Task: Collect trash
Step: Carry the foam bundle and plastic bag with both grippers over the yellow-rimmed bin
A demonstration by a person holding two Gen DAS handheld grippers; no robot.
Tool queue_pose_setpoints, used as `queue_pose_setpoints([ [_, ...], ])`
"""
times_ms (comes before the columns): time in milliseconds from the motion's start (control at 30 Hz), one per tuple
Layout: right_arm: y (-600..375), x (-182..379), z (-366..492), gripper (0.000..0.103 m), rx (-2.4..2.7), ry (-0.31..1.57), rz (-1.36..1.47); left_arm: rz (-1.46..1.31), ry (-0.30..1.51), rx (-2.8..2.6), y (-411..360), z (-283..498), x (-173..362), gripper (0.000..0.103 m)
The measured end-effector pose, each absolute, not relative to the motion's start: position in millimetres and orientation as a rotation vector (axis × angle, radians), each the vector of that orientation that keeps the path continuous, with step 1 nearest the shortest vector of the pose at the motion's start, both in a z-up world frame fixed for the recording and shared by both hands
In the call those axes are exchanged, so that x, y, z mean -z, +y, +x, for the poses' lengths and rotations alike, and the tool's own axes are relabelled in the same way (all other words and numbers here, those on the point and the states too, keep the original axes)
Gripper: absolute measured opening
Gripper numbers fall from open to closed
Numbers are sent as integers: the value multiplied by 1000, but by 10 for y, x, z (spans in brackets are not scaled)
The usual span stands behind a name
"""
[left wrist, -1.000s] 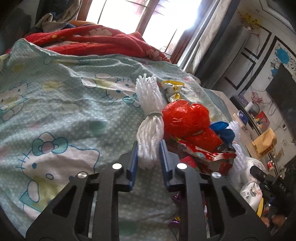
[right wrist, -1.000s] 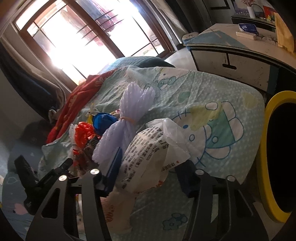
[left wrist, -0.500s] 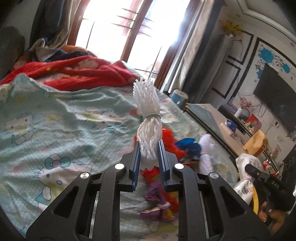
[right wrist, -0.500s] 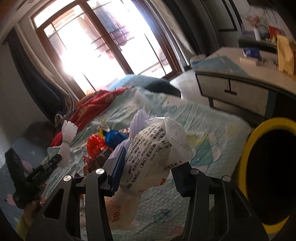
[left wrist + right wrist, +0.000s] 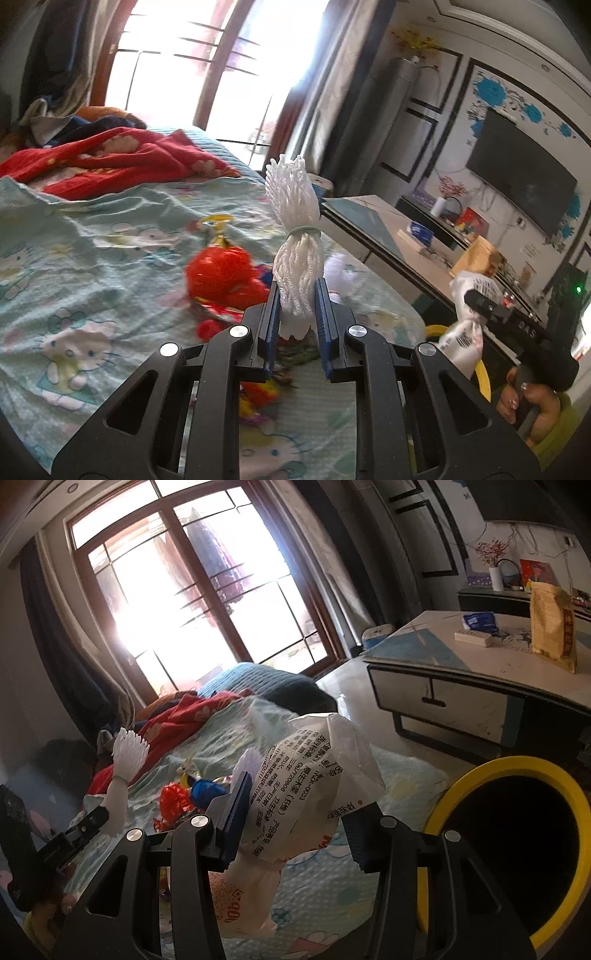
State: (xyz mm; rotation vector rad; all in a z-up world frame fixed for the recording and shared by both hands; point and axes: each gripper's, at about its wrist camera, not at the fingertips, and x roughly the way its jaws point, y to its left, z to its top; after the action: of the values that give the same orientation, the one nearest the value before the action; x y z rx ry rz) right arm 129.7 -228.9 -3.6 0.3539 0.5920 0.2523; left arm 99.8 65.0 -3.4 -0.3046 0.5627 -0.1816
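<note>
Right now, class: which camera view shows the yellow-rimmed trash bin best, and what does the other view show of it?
The right wrist view: the yellow-rimmed trash bin fills the lower right, its round rim and dark opening nearly complete. The left wrist view shows only slivers of its yellow rim beside the bed, mostly hidden behind the right gripper and the white printed bag it holds.

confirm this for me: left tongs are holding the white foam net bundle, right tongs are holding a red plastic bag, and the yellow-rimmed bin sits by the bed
Not quite. The right tongs hold a white printed plastic bag, not a red one, as the right wrist view shows; the red bag lies on the bed. The rest stands: the left tongs grip the white foam net bundle, and the yellow-rimmed bin sits by the bed.
</note>
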Motion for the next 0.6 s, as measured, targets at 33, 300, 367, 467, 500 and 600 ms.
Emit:
queue_pose_setpoints([
  [33, -2328, 23, 1288, 45, -247, 588, 354, -301, 563, 190, 608, 993, 30, 13],
  [300, -2613, -54, 1203, 45, -187, 557, 354, -267, 577, 261, 300, 985, 34, 13],
  [367, -2676, -61, 1175, 45, -170, 549, 348, -259, 583, 278, 229, 976, 50, 13],
  [467, -2762, -56, 1137, 45, -142, 540, 333, -246, 592, 297, 120, 972, 75, 13],
  [500, -2775, -49, 1113, 45, -132, 540, 331, -241, 595, 305, 77, 973, 85, 13],
  [600, -2858, -41, 1075, 45, -104, 535, 324, -228, 604, 332, -40, 972, 109, 13],
])
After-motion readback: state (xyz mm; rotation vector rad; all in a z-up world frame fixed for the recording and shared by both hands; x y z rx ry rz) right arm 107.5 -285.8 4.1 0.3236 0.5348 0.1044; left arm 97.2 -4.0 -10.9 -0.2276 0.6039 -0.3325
